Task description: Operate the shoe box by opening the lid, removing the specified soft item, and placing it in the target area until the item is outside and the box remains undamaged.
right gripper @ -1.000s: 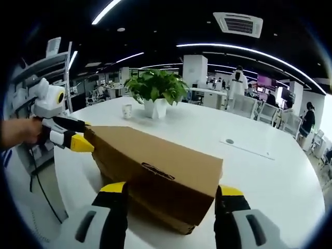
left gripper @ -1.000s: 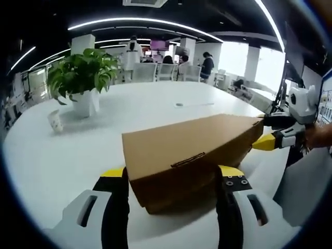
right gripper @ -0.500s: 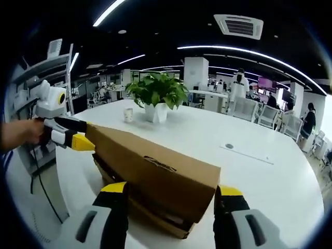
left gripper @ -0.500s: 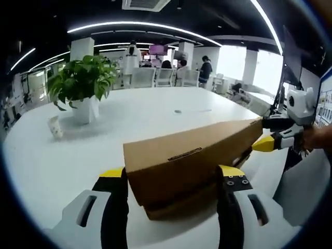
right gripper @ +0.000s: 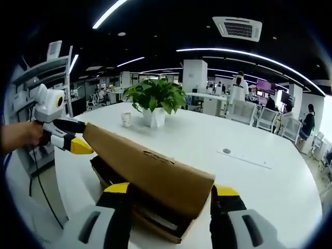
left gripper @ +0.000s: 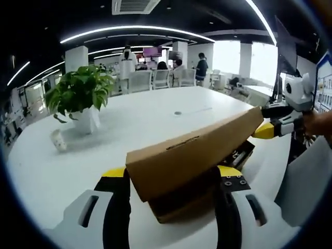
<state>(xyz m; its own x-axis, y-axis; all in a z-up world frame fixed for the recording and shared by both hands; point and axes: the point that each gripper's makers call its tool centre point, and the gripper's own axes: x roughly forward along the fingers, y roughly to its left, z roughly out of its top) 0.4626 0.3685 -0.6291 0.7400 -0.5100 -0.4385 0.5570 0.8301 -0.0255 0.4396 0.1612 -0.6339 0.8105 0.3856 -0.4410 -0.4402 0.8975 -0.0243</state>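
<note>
While both grippers (left gripper: 171, 179) (right gripper: 168, 194) clamp the lid (left gripper: 192, 155) ends, its front edge gapes above the box (left gripper: 181, 199).

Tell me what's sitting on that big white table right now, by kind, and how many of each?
Cardboard shoe box, lid partly raised: 1
Potted green plant: 1
Small paper cup: 1
Total: 3

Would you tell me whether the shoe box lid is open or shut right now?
Partly open: the lid is tilted up off the box base, leaving a dark gap beneath. Contents cannot be made out.
</note>
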